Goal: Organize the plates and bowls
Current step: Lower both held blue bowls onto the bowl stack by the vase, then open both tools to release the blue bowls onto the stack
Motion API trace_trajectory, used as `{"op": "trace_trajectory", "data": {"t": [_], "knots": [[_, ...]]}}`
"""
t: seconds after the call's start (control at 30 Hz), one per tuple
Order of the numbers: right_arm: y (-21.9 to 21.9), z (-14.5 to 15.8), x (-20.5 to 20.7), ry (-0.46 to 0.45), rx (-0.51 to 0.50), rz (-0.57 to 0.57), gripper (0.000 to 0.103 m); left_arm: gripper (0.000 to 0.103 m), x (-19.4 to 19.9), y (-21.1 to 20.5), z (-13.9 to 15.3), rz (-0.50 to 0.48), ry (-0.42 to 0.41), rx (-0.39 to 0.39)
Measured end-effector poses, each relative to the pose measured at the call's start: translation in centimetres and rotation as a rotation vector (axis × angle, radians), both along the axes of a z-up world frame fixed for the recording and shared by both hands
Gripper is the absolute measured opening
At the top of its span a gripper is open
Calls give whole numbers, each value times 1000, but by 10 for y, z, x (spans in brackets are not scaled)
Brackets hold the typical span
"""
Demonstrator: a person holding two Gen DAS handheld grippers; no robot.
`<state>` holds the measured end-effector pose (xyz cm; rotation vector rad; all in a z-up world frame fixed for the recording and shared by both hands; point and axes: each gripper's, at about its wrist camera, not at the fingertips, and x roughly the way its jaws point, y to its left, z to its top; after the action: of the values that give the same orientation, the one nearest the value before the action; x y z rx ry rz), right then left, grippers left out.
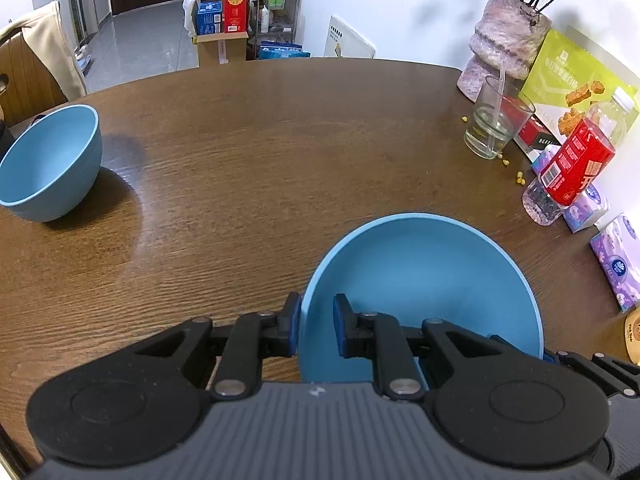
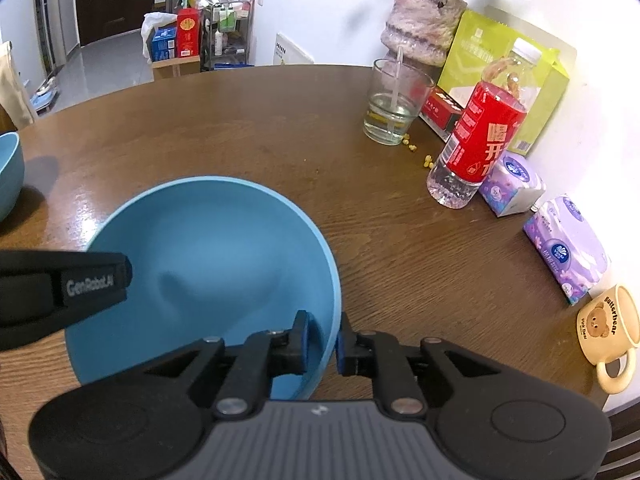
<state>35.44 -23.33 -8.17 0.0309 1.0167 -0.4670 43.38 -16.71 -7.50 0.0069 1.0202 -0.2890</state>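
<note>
A blue bowl (image 1: 420,280) sits low over the brown wooden table (image 1: 260,140), close to me. My left gripper (image 1: 318,322) is shut on its left rim, one pad inside the wall and one outside. My right gripper (image 2: 324,342) is shut on the opposite rim of the same bowl (image 2: 208,256), with the rim running between its pads. The black body of the left gripper (image 2: 60,288) reaches over the bowl's left edge in the right wrist view. A second blue bowl (image 1: 48,160) stands upright and empty at the table's far left.
Along the right side by the wall stand a drinking glass with a straw (image 1: 496,120), a red-labelled bottle (image 1: 576,160), a pink vase (image 1: 508,32), tissue packs (image 1: 616,264) and a bear mug (image 2: 608,328). A chair (image 1: 32,64) stands at the far left.
</note>
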Motion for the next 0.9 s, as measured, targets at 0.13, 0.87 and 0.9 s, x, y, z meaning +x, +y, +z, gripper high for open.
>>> {"op": "trace_trajectory", "data": {"t": [0.13,0.87,0.9], "knots": [[-2,-5,1,9,12,-3,13,17,1,-2,-1,0,-7,10],[-18,28,-38,-148,158,-21,92,103,-23,40,35,34,-136,-31],[-18,30,-42,-156,167,-18,92,103,-26,43,36,35,-140,-29]]}}
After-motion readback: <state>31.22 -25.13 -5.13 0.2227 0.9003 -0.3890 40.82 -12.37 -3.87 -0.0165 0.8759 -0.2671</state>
